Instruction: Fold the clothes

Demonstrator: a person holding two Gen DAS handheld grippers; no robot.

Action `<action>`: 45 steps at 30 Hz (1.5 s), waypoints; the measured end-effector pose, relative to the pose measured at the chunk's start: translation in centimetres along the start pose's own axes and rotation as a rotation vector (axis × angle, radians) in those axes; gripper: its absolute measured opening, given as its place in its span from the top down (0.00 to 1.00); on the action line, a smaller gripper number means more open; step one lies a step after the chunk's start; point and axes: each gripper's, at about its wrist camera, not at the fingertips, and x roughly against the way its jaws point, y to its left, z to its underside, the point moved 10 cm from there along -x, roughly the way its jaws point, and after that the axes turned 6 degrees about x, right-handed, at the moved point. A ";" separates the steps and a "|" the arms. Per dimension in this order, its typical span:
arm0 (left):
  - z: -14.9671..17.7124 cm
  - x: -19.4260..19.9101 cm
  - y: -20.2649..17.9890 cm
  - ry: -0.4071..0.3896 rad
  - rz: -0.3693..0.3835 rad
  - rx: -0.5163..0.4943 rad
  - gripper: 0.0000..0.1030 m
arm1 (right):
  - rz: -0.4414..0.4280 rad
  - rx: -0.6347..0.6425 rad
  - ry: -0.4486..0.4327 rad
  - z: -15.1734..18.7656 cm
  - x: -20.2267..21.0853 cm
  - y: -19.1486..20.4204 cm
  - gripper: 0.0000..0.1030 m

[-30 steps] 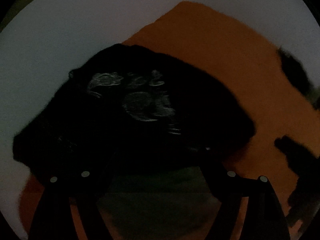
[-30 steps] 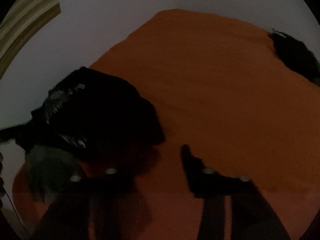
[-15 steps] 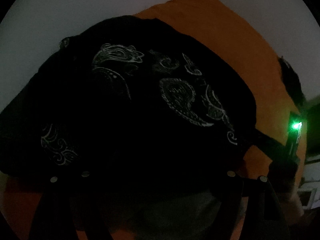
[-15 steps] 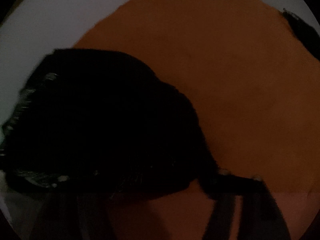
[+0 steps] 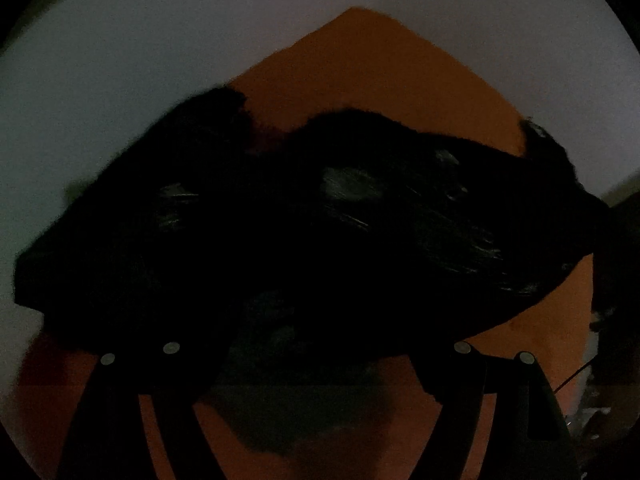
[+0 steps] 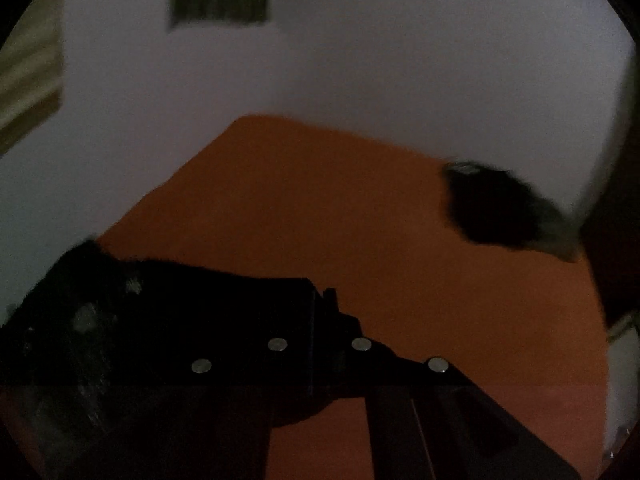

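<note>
Right gripper point(image 6: 320, 316) fingers together on black garment point(image 5: 320, 232); left gripper point(image 5: 316, 344) fingers apart, cloth draped over tips.

Dim, motion-blurred, fisheye-warped edges.

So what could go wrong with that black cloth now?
The black patterned cloth is bunched and blurred with motion, so it may land crumpled on the orange surface rather than flat. The right gripper appears to pinch only an edge, which could slip free. The dim light hides the cloth's edges, so corners might not line up, and another dark garment lies near the surface's far edge.
</note>
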 end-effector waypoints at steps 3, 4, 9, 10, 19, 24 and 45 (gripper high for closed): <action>0.7 4.6 -5.4 -0.047 0.019 -0.070 0.22 | 0.110 -0.059 -0.052 -1.4 5.9 -10.5 0.98; 0.9 5.7 -7.0 -0.060 0.017 -0.090 0.22 | 0.141 -0.069 -0.065 -1.6 7.6 -13.7 0.98; 3.8 8.2 -15.4 -0.063 0.027 -0.186 0.22 | 0.135 -0.147 0.191 4.7 10.0 -24.6 0.96; 4.7 8.1 -16.9 -0.046 0.030 -0.209 0.22 | 0.133 -0.186 0.282 7.0 10.1 -26.6 0.96; 15.4 6.8 -27.5 0.097 -0.141 -0.465 0.22 | 0.227 -0.241 0.572 21.0 19.6 -37.3 0.57; 19.4 5.6 -32.5 0.113 -0.185 -0.691 0.22 | 0.214 -0.161 0.594 23.8 23.2 -36.1 0.39; 17.8 -19.1 -45.6 0.412 0.230 -0.318 0.22 | -0.152 -0.317 0.558 34.9 -4.9 -43.1 0.39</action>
